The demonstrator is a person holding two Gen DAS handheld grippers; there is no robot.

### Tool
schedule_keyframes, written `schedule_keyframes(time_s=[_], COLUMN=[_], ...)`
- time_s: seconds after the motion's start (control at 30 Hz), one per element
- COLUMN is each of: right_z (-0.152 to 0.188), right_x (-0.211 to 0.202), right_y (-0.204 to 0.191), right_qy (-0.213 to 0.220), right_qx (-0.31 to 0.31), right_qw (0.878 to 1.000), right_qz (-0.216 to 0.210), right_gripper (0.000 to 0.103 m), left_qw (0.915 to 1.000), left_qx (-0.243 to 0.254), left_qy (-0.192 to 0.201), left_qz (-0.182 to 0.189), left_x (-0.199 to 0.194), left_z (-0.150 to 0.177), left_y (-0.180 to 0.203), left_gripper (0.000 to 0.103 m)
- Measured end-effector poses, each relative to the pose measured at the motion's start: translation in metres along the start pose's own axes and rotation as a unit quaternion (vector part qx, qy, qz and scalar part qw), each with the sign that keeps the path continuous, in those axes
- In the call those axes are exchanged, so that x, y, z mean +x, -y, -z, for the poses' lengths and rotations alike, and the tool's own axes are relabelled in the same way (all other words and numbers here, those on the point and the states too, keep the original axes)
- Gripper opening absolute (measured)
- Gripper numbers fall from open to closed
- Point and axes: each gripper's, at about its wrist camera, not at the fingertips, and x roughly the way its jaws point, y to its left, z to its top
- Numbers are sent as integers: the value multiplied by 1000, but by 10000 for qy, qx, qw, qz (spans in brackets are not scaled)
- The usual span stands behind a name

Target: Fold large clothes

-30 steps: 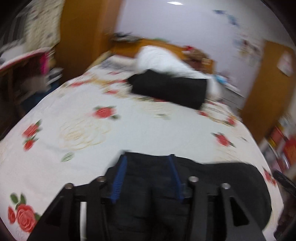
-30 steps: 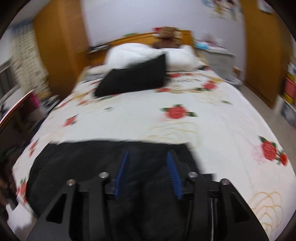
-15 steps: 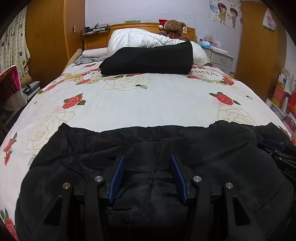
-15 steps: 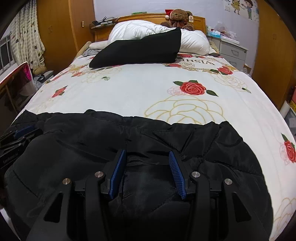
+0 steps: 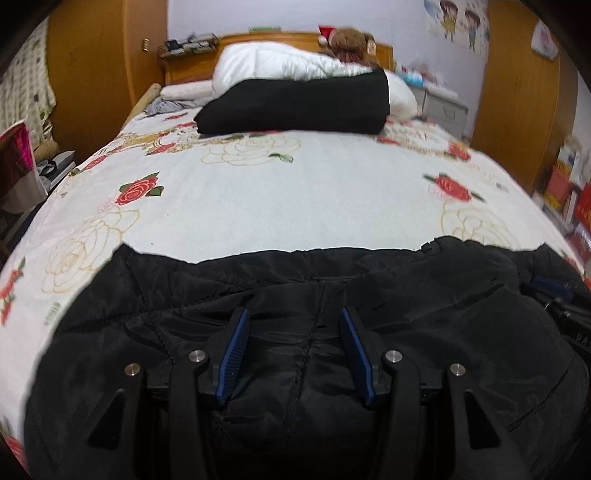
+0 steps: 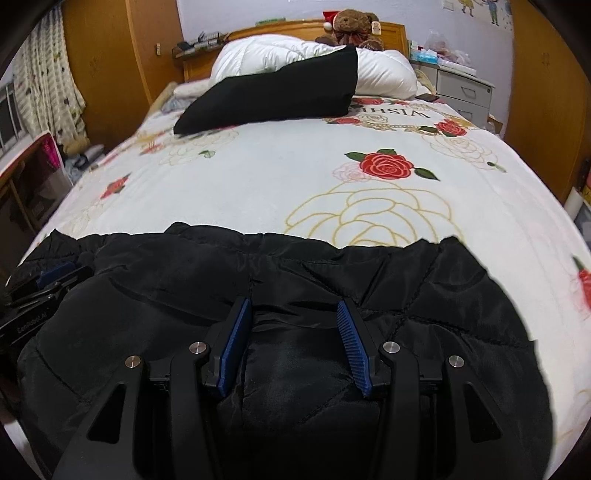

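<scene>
Black jacket [image 5: 406, 295] lies spread across the near edge of the bed [image 5: 295, 206], reaching almost from its left edge to its right edge; left gripper [image 5: 295, 321] over the jacket's left part, jaws wide, blue pads [image 5: 232, 350] apart with padded cloth bulging between them, nothing pinched; right gripper [image 6: 293, 314] over the jacket's right part, jaws likewise wide, fabric between the pads [image 6: 351, 343] but not clamped; each gripper shows at the margin of the other's view, on the jacket; at the far end of the bed, a folded black garment [image 6: 273, 96] leans on a white duvet [image 6: 266, 51]; teddy bear [image 6: 351, 22] by the headboard [image 6: 391, 29].
</scene>
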Motion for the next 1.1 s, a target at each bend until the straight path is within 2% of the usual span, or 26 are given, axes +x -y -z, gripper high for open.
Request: schedule_keyframes(time_s=[0.07,0.17,0.23,0.27,0.3,0.37,0.47,0.57,0.67,0.8,0.93,1.1], right_z=[-4,-1,7,9,17,26,32,29,29,22,18,32], right_x=[-18,-66,-78,-77,-67,-52,-39,-24,-21,-30,-64,-105], right_y=[1,11,26,31,44,59,64,61,64,60,50,36], right_qy=[31,566,668,632,449,273,367,288,230,16,-6,197], right_qx=[47,79,241,284,387,577,627,591,629,548,477,313], right_qw=[10000,9983,9973,9973,9972,9968,9965,9968,9970,9970,9970,9983], right_qz=[11,123,185,262,465,477,403,450,400,540,608,449], right_gripper=[49,49,49,49,49,49,49,49,49,49,49,49], left_qw=[10000,9987,9971,9968,9973,9978,9960,9961,9960,9965,9965,9964], left_qx=[35,3,20,11,-102,-492,-798,-658,-680,-602,-670,-681], left_qy=[-18,502,750,752,588,175,295,381,357,150,118,329], left_qz=[17,48,-116,-286,-433,-399,-267,-456,-455,-560,-483,-387], left_x=[-18,-64,-81,-81,-72,-49,-38,-29,-24,-36,-61,-98], left_z=[-7,-8,-4,0,5,17,29,31,30,23,24,40], left_y=[-3,-23,-40,-50,-63,-87,-97,-86,-85,-85,-87,-89], left_gripper=[53,53,53,53,53,54,55,55,55,55,55,55])
